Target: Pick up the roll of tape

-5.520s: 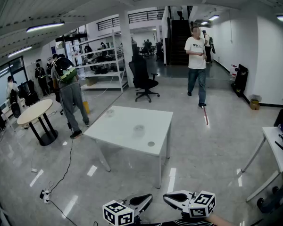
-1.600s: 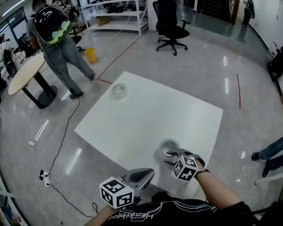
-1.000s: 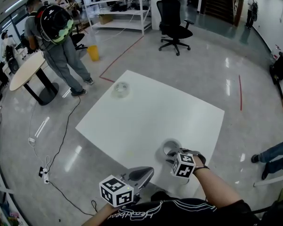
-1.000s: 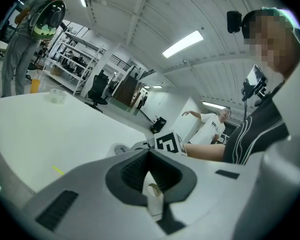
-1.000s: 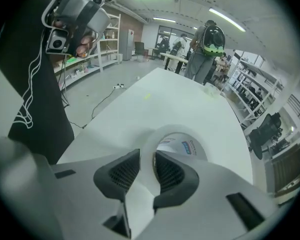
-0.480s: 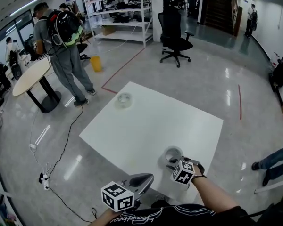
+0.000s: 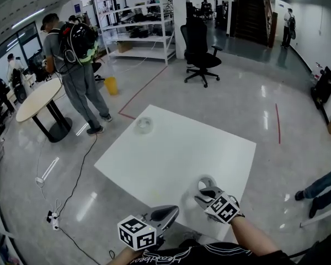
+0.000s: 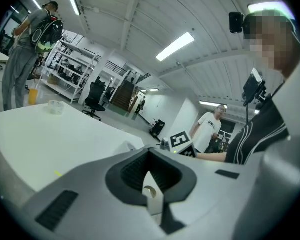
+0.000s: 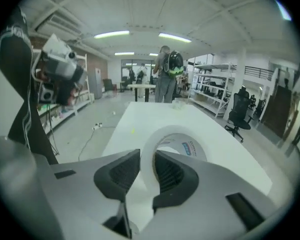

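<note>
A white roll of tape (image 7: pixel 205 183) hangs just above the near right part of the white table (image 7: pixel 171 148). My right gripper (image 7: pixel 206 191) holds it. In the right gripper view the roll (image 9: pixel 177 139) stands on edge, and its wall sits between the two dark pads of the right gripper (image 9: pixel 147 171), whose jaws are closing on it. My left gripper (image 7: pixel 171 210) hovers at the table's near edge, left of the right one. In its own view the left gripper (image 8: pixel 151 184) has its jaws together with nothing in them.
A small clear roll (image 7: pixel 144 125) lies at the table's far left corner. A person with a backpack (image 7: pixel 77 65) stands beside a round table (image 7: pixel 38 101) at the left. An office chair (image 7: pixel 198 51) and shelves stand beyond. Someone's legs (image 7: pixel 323 189) show at the right edge.
My right gripper has risen and rolled, and the roll of tape has come up off the table with it. The left gripper has stayed in place.
</note>
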The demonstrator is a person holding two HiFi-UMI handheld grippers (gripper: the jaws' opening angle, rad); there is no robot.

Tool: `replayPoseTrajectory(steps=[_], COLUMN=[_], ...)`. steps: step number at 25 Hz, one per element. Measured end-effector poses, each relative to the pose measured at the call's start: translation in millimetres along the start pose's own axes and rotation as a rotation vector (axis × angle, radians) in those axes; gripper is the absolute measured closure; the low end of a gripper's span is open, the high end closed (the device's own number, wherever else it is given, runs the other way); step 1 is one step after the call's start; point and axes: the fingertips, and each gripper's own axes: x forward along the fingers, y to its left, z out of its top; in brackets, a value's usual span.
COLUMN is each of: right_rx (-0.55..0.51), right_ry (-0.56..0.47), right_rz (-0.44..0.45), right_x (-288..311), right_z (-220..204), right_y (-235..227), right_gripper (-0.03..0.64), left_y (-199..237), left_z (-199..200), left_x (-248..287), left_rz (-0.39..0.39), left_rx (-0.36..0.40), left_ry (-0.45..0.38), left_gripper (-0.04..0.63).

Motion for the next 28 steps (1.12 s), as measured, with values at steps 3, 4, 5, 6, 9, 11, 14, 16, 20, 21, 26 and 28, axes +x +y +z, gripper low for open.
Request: replayPoseTrajectory(steps=[3,4,5,6,9,11,14,16,20,21,26,28], right_rx=[0.113,0.151,0.192,0.234,0.338,0.391,0.443,0.451,0.448,0.447,0.442,0.442], right_ry=[-0.155,-0.210,-0.264,-0.318,-0.457,-0.530,-0.601,-0.621,-0.636,-0.639,-0.649,-0.649], right_rz=[0.019,0.025,0.036,0.050,0.090,0.109,0.128,0.124,0.111,0.110,0.110,0.109], right_x=[-37.6,-51.2,-64.8,-78.4,-116.6,-136.6,-157.4,-166.7,-175.8,-177.0,-181.2,-180.6], right_z=[30.3,39.3,48.0,56.3,74.2,81.5,87.0,89.1,93.1,92.9,91.8,90.7], right_y=[6.2,7.5,9.0,10.5,12.9,13.7,16.8,18.8,20.4,20.6,24.3,25.5], right_gripper=[0.523,0.525,0.524,0.523,0.525,0.525,0.525,0.524,0.523,0.523,0.523,0.523], left_y=[-9.4,-12.7,-15.8,-18.8,-29.2,-35.3,-43.3,-48.0,-53.3,-54.2,-58.9,-58.5], left_z=[6.9,9.2,11.8,14.6,23.1,28.0,33.9,37.8,41.8,41.8,43.0,41.7], left_x=[-2.0,-2.3,-2.7,-3.3,-2.4,-0.6,-0.7,-2.6,-5.3,-5.1,-4.1,-3.9], left_rz=[-0.010,-0.015,-0.019,-0.022,-0.029,-0.038,-0.049,-0.054,-0.065,-0.067,-0.076,-0.077], left_rx=[0.022,0.030,0.038,0.045,0.059,0.070,0.088,0.097,0.103,0.103,0.108,0.108], left_ry=[-0.016,-0.020,-0.024,-0.029,-0.048,-0.058,-0.071,-0.079,-0.083,-0.084,-0.090,-0.090], left_gripper=[0.592,0.592,0.592,0.592,0.592,0.592,0.592,0.592,0.592,0.592,0.592,0.592])
